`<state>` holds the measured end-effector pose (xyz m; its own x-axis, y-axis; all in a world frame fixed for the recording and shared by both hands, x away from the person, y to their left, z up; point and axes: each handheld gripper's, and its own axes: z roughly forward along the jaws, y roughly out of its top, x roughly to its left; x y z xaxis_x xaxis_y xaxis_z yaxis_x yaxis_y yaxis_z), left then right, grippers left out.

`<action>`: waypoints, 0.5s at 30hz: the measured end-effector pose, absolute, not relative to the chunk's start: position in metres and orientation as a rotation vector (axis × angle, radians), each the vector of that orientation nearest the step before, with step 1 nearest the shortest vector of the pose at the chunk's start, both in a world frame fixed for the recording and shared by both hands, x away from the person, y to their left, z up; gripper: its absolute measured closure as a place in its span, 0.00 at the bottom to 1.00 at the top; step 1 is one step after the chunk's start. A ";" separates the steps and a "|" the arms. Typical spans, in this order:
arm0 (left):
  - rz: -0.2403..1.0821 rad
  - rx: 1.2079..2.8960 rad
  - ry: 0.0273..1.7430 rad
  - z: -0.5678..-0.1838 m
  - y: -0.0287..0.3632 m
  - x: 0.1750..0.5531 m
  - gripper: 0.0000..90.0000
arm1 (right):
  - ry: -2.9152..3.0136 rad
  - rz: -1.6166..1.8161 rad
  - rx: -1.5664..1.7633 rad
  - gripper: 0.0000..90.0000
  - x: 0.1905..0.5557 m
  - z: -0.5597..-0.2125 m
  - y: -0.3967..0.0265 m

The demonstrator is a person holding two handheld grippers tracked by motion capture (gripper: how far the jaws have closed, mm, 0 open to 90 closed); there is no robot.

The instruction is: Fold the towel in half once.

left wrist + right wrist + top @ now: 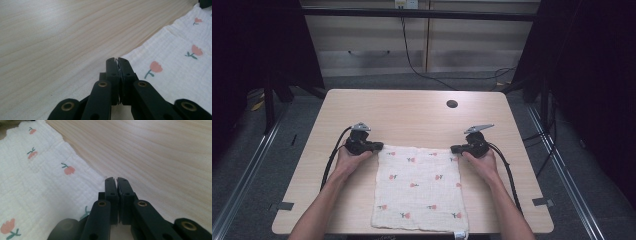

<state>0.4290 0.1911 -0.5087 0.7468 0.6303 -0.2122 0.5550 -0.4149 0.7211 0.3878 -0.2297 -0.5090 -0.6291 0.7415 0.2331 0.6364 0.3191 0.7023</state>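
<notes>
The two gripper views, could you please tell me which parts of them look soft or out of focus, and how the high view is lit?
Left gripper view: jaw linkage at the bottom blurs, cloth and table grain fairly sharp. Right gripper view: near cloth softens. High view: table evenly lit, dark surroundings at both sides.

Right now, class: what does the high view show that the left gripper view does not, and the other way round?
High view alone: the whole cloth lying flat, both hands, the right gripper at the cloth's far right corner, the hole in the table, the floor. Left gripper view alone: the left gripper close up, jaws shut at the cloth's corner, and the wood grain. Both share: the table, the flowered cloth, the left gripper.
</notes>
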 end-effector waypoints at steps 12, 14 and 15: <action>0.095 2.066 0.907 -0.501 0.193 0.427 0.98 | 2.408 1.251 1.278 0.98 0.389 -0.497 -0.234; 0.102 2.053 0.863 -0.492 0.190 0.423 0.98 | 2.401 1.258 1.275 0.98 0.388 -0.494 -0.235; 0.106 2.057 0.848 -0.489 0.188 0.422 0.98 | 2.401 1.256 1.271 0.98 0.388 -0.494 -0.236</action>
<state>0.4219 0.1885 -0.4886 0.7629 0.6038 -0.2311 0.5287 -0.3770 0.7605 0.3878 -0.2358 -0.4936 -0.6303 0.7399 0.2353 0.6154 0.2913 0.7324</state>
